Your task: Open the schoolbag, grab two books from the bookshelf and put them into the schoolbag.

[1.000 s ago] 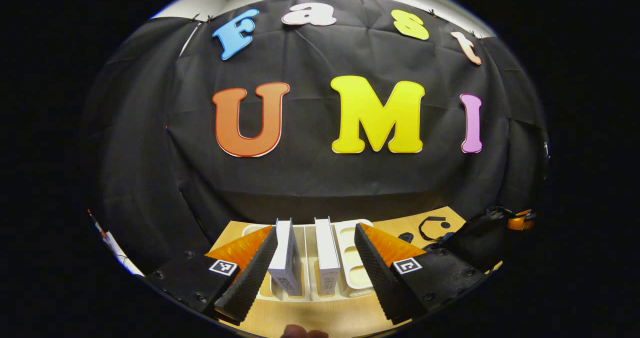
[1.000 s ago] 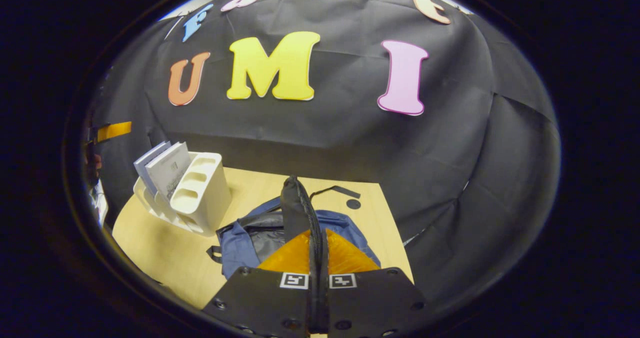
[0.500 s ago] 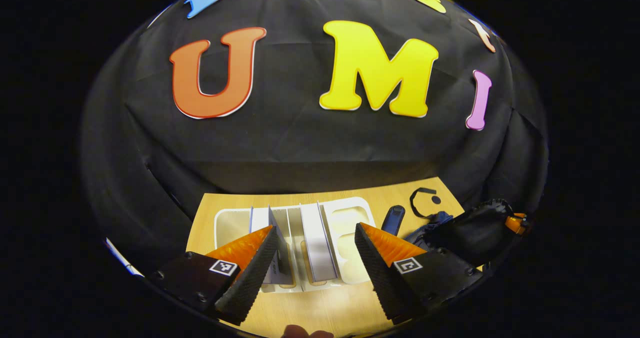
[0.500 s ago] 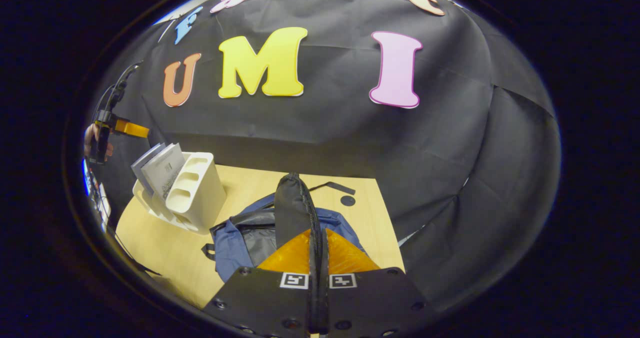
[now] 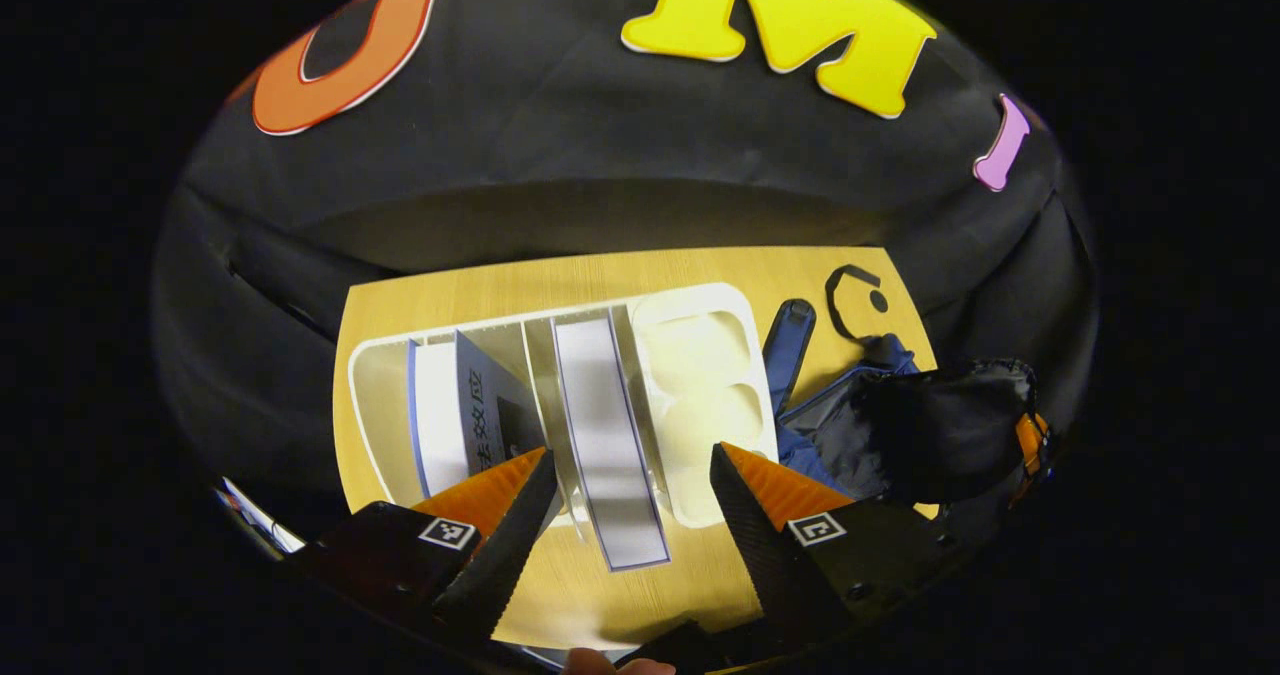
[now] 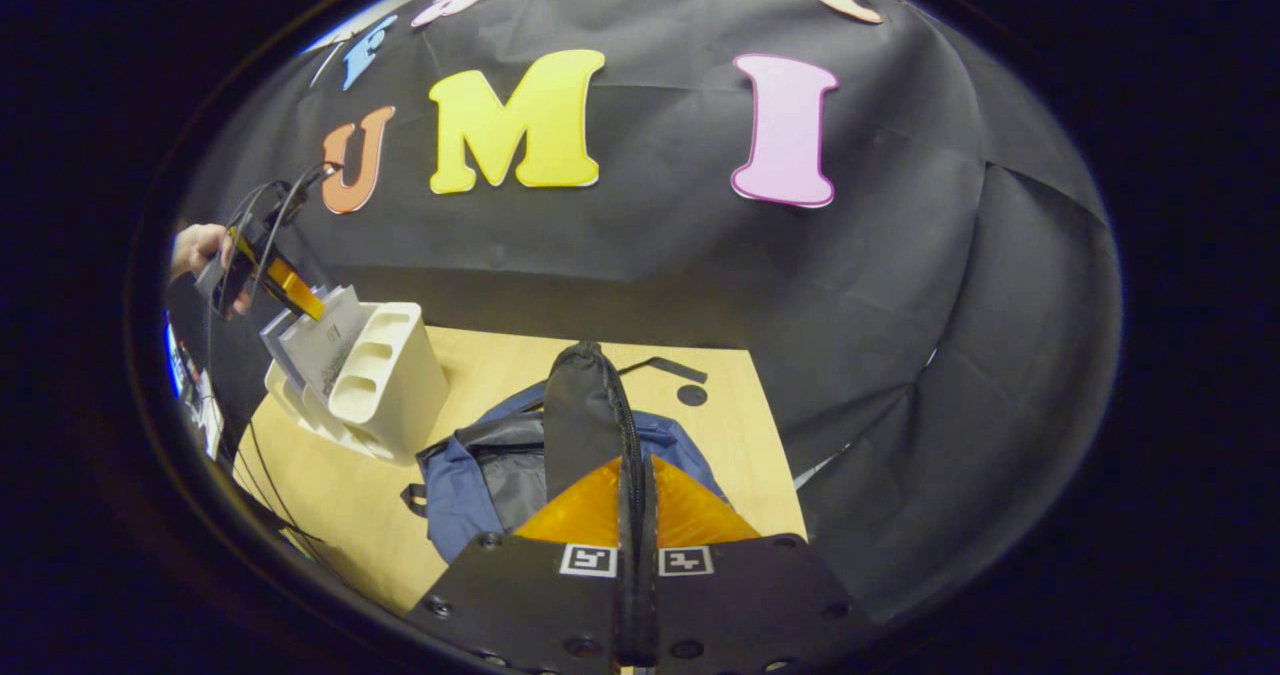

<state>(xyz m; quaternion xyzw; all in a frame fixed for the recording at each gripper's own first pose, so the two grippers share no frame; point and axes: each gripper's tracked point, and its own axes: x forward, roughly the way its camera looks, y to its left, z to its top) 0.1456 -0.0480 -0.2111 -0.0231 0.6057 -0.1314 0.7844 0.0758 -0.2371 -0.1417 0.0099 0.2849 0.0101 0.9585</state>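
A white bookshelf (image 5: 700,355) stands on the wooden table with two books in its slots. One book (image 5: 605,435) sits upright, and my open left gripper (image 5: 630,452) hovers above it, fingers straddling its top edge without touching. The other book (image 5: 470,410) leans in the slot to its left. The blue and black schoolbag (image 5: 900,425) lies right of the bookshelf. My right gripper (image 6: 635,460) is shut on the schoolbag's black zippered flap (image 6: 585,405) and holds it up over the bag's body (image 6: 470,480). In the right gripper view, the left gripper (image 6: 275,280) hangs over the books (image 6: 320,340).
The bookshelf (image 6: 390,385) sits at the table's far left corner, close to the cloth wall. A black strap with a round patch (image 6: 690,393) lies behind the bag. A hand (image 6: 195,248) holds the left gripper. Bare wood (image 6: 320,495) lies before the bookshelf.
My left gripper has risen and tipped downward, so it now looks down onto the bookshelf and the books from above. The right gripper has kept the flap raised, almost still.
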